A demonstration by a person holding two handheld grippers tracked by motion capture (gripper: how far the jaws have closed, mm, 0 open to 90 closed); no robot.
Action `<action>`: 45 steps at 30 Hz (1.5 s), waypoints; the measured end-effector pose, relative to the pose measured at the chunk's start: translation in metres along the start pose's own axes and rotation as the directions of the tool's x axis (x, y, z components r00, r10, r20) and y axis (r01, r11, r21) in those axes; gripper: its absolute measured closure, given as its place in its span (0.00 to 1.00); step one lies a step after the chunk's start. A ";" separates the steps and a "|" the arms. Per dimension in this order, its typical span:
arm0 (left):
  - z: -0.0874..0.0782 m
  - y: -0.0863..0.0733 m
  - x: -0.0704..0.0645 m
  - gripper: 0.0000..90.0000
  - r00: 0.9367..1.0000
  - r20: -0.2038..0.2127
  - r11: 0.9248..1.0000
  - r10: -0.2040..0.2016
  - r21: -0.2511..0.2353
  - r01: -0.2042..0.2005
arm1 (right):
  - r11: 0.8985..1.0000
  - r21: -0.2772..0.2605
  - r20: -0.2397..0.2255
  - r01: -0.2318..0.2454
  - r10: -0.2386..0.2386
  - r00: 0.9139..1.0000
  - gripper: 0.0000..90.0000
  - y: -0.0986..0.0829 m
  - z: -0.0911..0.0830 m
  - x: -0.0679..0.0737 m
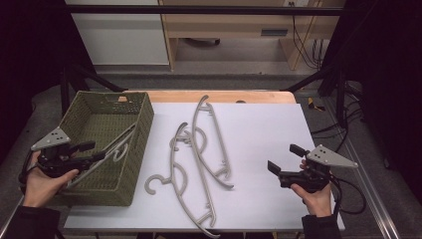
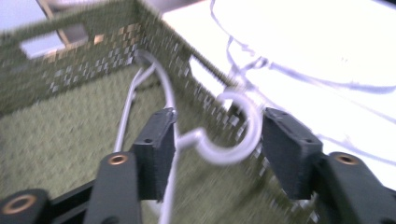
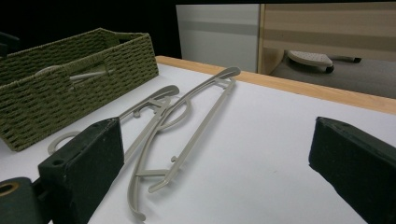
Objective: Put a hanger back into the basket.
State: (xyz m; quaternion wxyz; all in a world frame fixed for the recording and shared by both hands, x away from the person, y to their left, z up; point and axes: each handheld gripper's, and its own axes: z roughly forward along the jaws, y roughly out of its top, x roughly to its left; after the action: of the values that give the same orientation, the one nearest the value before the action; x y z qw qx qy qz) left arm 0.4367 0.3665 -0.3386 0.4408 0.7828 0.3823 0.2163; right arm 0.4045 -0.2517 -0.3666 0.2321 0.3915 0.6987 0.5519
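Hanger in basket, gripper over it
Left gripper (image 1: 88, 152) gapes, one hanger (image 2: 219, 144) between its jaws inside the basket (image 1: 142, 124); right gripper (image 1: 283, 158) spread empty, table hangers (image 1: 199, 159) at its nine o'clock.

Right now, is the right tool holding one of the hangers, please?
No, the right tool hovers open over the bare white tabletop, apart from the hangers.

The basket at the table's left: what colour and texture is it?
The basket is olive green with a woven, rope-like weave, clearest in the right gripper view.
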 end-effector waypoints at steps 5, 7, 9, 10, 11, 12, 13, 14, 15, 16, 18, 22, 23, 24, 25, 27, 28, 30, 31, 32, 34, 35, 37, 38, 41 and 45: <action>0.006 0.007 -0.026 0.30 0.999 0.022 0.994 0.036 -0.102 -0.034 | 1.000 0.002 0.000 -0.003 0.003 1.000 0.04 0.000 0.000 0.000; 0.010 0.008 -0.038 0.23 0.999 0.044 0.991 0.023 -0.136 -0.016 | 1.000 0.002 -0.003 -0.004 0.004 1.000 0.04 0.000 0.001 0.001; 0.015 0.007 -0.047 0.18 0.998 0.065 0.986 0.013 -0.165 -0.002 | 1.000 0.006 -0.007 -0.002 0.002 1.000 0.04 0.000 0.002 0.002; 0.016 0.007 -0.051 0.16 0.998 0.067 0.985 0.011 -0.173 0.000 | 1.000 0.008 -0.005 -0.001 0.001 1.000 0.04 0.000 0.002 0.003; 0.021 0.005 -0.060 0.15 0.998 0.066 0.982 0.012 -0.186 0.001 | 1.000 0.006 -0.008 -0.001 0.001 1.000 0.04 0.001 0.002 0.004; 0.021 0.005 -0.060 0.14 0.998 0.066 0.982 0.012 -0.186 0.001 | 1.000 0.006 -0.008 -0.001 0.001 1.000 0.04 0.001 0.002 0.004; 0.023 0.004 -0.064 0.14 0.998 0.061 0.981 0.013 -0.192 -0.001 | 1.000 0.007 -0.009 -0.001 0.001 1.000 0.04 0.001 0.002 0.004; 0.024 0.003 -0.066 0.13 0.998 0.063 0.980 0.013 -0.197 0.000 | 1.000 0.006 -0.010 -0.001 0.001 1.000 0.04 0.002 0.002 0.005; 0.026 0.001 -0.069 0.12 0.998 0.069 0.979 0.006 -0.206 0.008 | 1.000 0.010 -0.010 0.000 0.001 1.000 0.04 0.003 0.003 0.007; 0.028 0.000 -0.070 0.12 0.997 0.078 0.980 0.008 -0.198 0.008 | 1.000 0.010 -0.010 0.000 0.001 1.000 0.04 0.003 0.003 0.007; 0.031 -0.001 -0.072 0.10 0.996 0.083 0.983 0.020 -0.182 -0.005 | 1.000 0.014 -0.011 0.005 -0.005 1.000 0.04 0.003 0.004 0.009; 0.030 -0.008 -0.075 0.09 0.995 0.097 0.982 0.017 -0.190 0.002 | 0.999 0.032 -0.016 0.006 -0.005 1.000 0.04 0.003 0.008 0.015; 0.030 -0.010 -0.076 0.09 0.996 0.093 0.982 0.017 -0.189 0.001 | 0.999 0.039 -0.018 0.005 -0.004 1.000 0.04 0.003 0.010 0.017; 0.029 -0.011 -0.076 0.09 0.995 0.094 0.982 0.016 -0.191 0.003 | 0.999 0.046 -0.024 0.009 -0.008 1.000 0.04 0.003 0.011 0.019; 0.028 -0.012 -0.077 0.09 0.995 0.097 0.981 0.016 -0.196 0.004 | 0.999 0.045 -0.024 0.007 -0.006 1.000 0.04 0.003 0.013 0.020; 0.028 -0.013 -0.077 0.08 0.995 0.100 0.981 0.016 -0.195 0.004 | 0.999 0.051 -0.039 0.015 -0.013 0.999 0.04 0.004 0.016 0.026; 0.028 -0.013 -0.078 0.08 0.995 0.101 0.981 0.021 -0.196 0.000 | 0.999 0.051 -0.039 0.015 -0.013 0.999 0.04 0.004 0.016 0.026; 0.029 -0.013 -0.078 0.08 0.995 0.097 0.981 0.025 -0.194 -0.005 | 0.998 0.058 -0.051 0.027 -0.024 0.998 0.04 0.004 0.020 0.033; 0.029 -0.013 -0.078 0.08 0.995 0.097 0.981 0.025 -0.194 -0.005 | 0.997 0.062 -0.060 0.034 -0.030 0.998 0.04 0.004 0.022 0.035; 0.028 -0.013 -0.078 0.08 0.996 0.088 0.981 0.031 -0.192 -0.014 | 0.997 0.069 -0.064 0.039 -0.035 0.997 0.04 0.004 0.024 0.038; 0.027 -0.013 -0.077 0.08 0.996 0.087 0.981 0.030 -0.193 -0.012 | 0.996 0.076 -0.070 0.047 -0.041 0.997 0.04 0.004 0.026 0.041; 0.027 -0.013 -0.077 0.08 0.996 0.087 0.981 0.027 -0.196 -0.010 | 0.994 0.095 -0.075 0.045 -0.038 0.996 0.04 0.004 0.031 0.048; 0.026 -0.013 -0.075 0.07 0.996 0.085 0.981 0.023 -0.193 -0.006 | 0.993 0.108 -0.082 0.052 -0.043 0.996 0.04 0.004 0.035 0.053; 0.027 -0.014 -0.074 0.07 0.996 0.087 0.982 0.021 -0.191 -0.004 | 0.992 0.110 -0.084 0.055 -0.046 0.995 0.04 0.004 0.036 0.055; 0.028 -0.015 -0.072 0.07 0.997 0.078 0.984 0.018 -0.178 -0.004 | 0.984 0.161 -0.107 0.076 -0.059 0.993 0.06 0.003 0.048 0.071; 0.028 -0.015 -0.069 0.07 0.997 0.070 0.984 0.014 -0.176 -0.001 | 0.975 0.200 -0.125 0.093 -0.069 0.990 0.07 0.001 0.057 0.083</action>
State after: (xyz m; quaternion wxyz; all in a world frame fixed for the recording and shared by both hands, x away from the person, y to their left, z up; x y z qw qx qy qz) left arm 0.4071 0.3018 -0.3666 0.5204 0.7496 0.3430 0.2231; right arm 0.3990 -0.1516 -0.3728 0.1711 0.3515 0.7798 0.4889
